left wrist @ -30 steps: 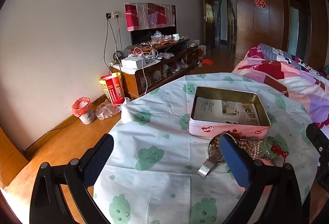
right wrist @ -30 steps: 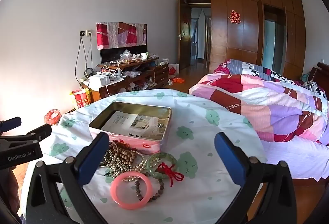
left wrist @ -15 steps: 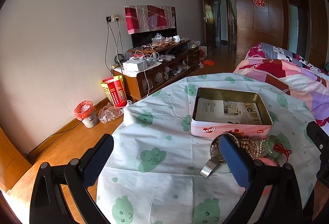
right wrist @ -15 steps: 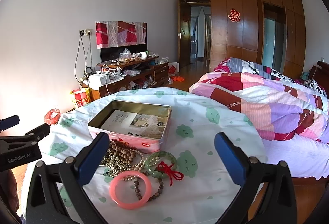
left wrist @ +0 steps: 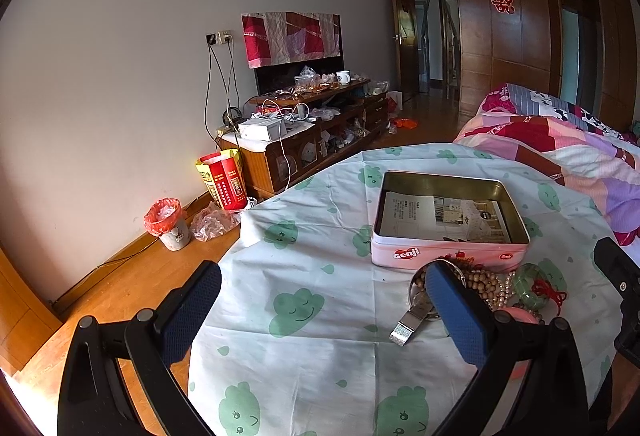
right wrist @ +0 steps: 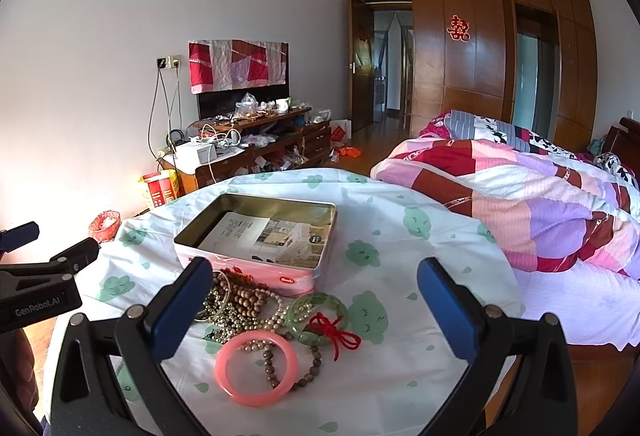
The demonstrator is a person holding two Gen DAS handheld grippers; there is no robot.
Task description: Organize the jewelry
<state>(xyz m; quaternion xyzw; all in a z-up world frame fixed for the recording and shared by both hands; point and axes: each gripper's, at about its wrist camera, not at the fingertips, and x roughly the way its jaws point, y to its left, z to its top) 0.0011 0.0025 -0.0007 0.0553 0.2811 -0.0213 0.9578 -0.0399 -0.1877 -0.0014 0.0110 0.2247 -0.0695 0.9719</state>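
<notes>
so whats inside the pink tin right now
Only a printed paper sheet lies in the pink tin; no jewelry shows. Whatever is under the sheet is hidden.

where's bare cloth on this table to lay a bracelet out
Bare tablecloth lies left of the pink tin and right of the green bangle. Crowded: the bead pile and pink bangle before the tin.

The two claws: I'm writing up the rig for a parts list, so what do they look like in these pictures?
The left claw and the right claw look alike: black plastic frames with round silver bolt heads, each ending in two flat fingers faced with blue textured pads. In the right wrist view the left claw's black body carries white "GenRobot.AI" lettering. No cables show.
</notes>
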